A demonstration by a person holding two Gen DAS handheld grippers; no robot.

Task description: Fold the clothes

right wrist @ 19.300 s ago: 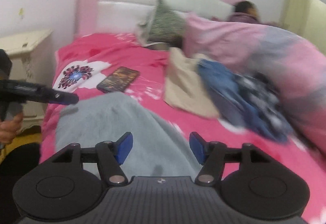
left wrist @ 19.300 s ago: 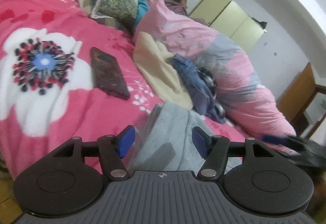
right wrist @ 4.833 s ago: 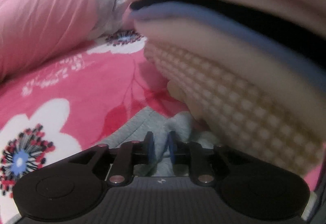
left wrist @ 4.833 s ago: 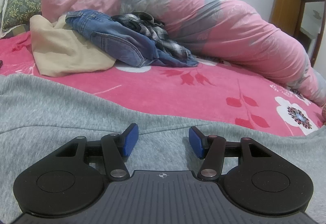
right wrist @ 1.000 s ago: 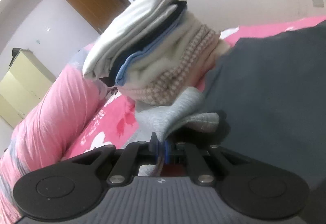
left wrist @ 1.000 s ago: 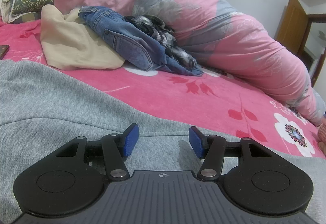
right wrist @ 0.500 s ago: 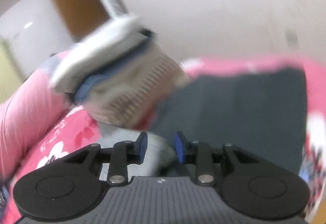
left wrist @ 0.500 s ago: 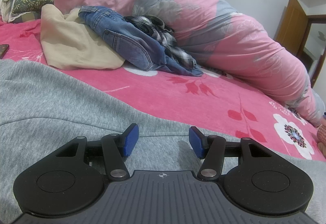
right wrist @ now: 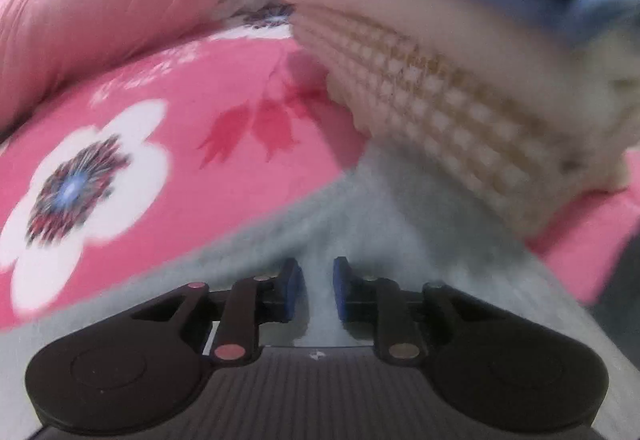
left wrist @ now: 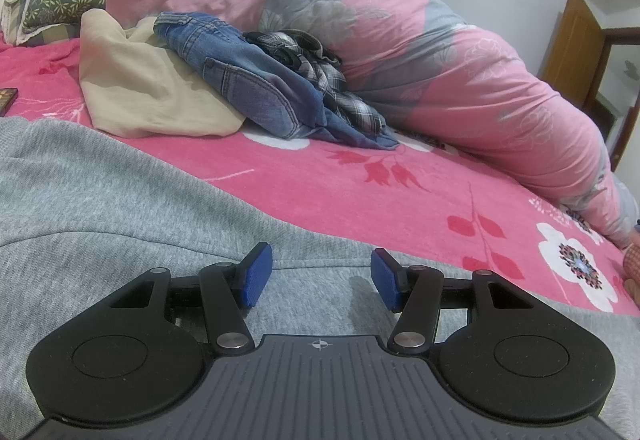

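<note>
Fingers of the left gripper (left wrist: 321,277) are spread apart over the gray sweatshirt (left wrist: 100,192), which lies flat on the pink bedspread (left wrist: 360,184), stretching left to right. Those of the right gripper (right wrist: 316,288) are narrowly parted, with a ridge of sweatshirt between them; the blur hides any grip. No writing is readable.

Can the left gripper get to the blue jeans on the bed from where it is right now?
Probably yes. The left gripper is open and holds nothing, low over the grey garment. Between it and the blue jeans lies only open pink bedspread, though it would have to travel forward across it.
</note>
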